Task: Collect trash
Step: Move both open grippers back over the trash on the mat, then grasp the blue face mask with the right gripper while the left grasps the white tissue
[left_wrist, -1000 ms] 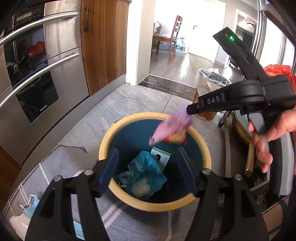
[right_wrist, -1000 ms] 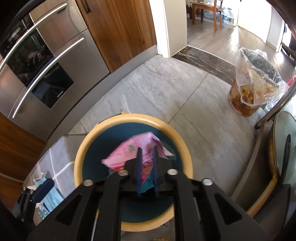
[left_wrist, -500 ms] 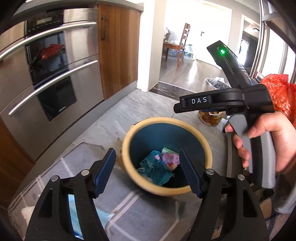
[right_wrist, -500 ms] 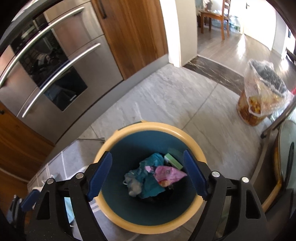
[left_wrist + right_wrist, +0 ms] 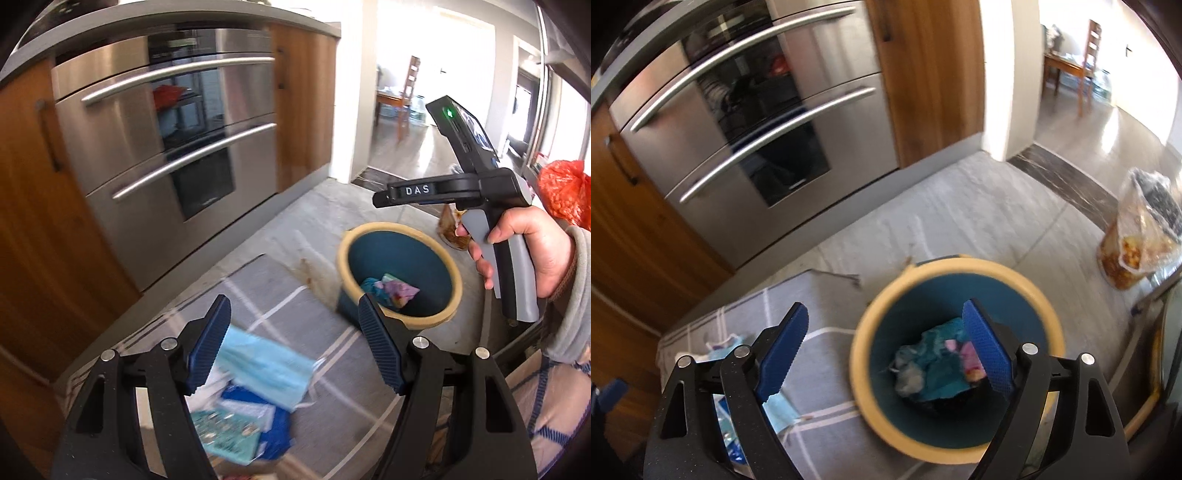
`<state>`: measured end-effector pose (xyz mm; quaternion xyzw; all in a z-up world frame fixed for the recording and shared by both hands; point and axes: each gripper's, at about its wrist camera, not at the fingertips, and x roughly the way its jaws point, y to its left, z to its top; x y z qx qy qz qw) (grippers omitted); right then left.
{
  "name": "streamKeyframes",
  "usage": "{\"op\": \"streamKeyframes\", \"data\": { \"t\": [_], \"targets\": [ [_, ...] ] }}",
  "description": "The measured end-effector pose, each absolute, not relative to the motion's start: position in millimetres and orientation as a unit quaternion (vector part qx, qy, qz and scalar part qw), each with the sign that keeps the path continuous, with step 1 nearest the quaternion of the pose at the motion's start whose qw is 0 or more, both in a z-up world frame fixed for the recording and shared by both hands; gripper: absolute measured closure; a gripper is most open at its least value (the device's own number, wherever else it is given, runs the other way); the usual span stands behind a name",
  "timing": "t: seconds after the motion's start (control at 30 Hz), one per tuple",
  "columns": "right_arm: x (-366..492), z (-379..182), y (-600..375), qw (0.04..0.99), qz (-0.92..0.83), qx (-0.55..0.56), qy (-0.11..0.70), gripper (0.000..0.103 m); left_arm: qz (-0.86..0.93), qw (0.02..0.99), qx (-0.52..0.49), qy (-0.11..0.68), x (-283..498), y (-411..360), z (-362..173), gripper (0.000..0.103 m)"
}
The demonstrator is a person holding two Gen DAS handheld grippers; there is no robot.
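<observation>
The round teal bin with a yellow rim (image 5: 955, 354) holds crumpled teal and pink trash (image 5: 938, 369), partly hidden behind the right gripper (image 5: 886, 350), whose empty jaws are opening. Only the left wrist view shows the right hand (image 5: 532, 251) at three o'clock. The left gripper (image 5: 293, 343) hangs released over a blurred light-blue face mask (image 5: 266, 365) on the grey striped rug (image 5: 332, 398), at six o'clock.

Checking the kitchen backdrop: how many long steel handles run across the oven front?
3: upper handle, middle handle and lowest handle, stacked across the oven front. More may lie above the frame.
</observation>
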<state>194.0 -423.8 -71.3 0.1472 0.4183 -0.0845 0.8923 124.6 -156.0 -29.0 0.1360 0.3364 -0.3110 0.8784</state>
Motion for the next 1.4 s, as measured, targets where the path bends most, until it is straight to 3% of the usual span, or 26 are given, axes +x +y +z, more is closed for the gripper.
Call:
{"op": "streamKeyframes", "data": {
  "t": [0.97,1.4],
  "targets": [
    [224,-93,-239,0.875,0.059,-0.001,0.480,0.017,-0.193,0.916,0.048,0.349,156,8,-43,0.032],
    [220,-158,-194,0.821,0.115,-0.064,0.555,0.016,-0.152,0.905,0.025,0.396,197,31,-73,0.032]
  ]
}}
